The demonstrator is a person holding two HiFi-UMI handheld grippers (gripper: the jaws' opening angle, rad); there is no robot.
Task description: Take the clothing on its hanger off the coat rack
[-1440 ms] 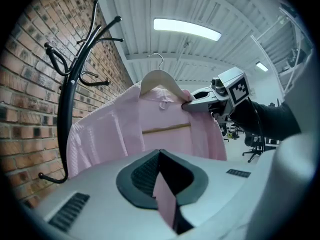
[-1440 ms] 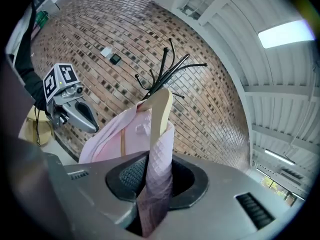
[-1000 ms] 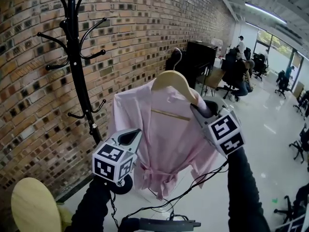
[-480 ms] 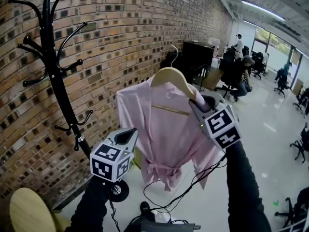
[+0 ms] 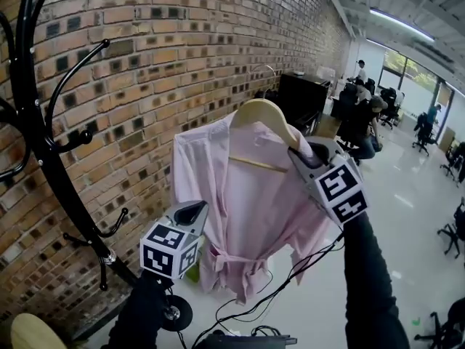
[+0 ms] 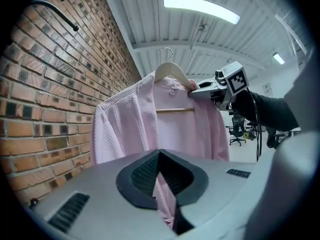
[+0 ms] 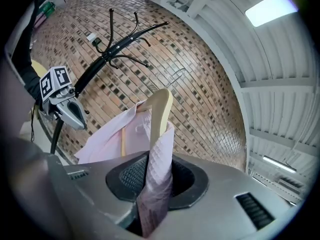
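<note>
holding the load clear of its stand, the right gripper (image 5: 304,158) has its jaws clamped on one shoulder end of the wooden hanger (image 5: 263,113), on the person's right. a fold of cloth is pinched between the pads and the wood.

load position:
- the pink robe (image 5: 240,217) hangs on the hanger in open air, to the right of the coat rack (image 5: 67,189).
- the wire hook (image 6: 169,60) touches no peg. hook and rack are well apart.
- the hanger is tilted, with the gripped end lower than the free end.
- the belt (image 5: 231,257) is tied at the waist. the hem hangs above the floor (image 5: 407,195).

left gripper (image 5: 192,211):
- it sits lower than the right gripper, in front of the robe's left half.
- its jaws are drawn together at the tips and grip nothing.
- pink cloth shows through the slit below the tips. it belongs to the robe hanging just beyond them.

surroundings:
- the coat rack is black with curved pegs and stands beside the brick wall (image 5: 182,49).
- its round base (image 5: 176,313) rests near the foot of the wall.
- cables (image 5: 290,286) trail below the robe.
- dark sleeves (image 5: 370,282) cover both of the person's arms.
- office chairs and people (image 5: 363,115) occupy the far end of the room.
</note>
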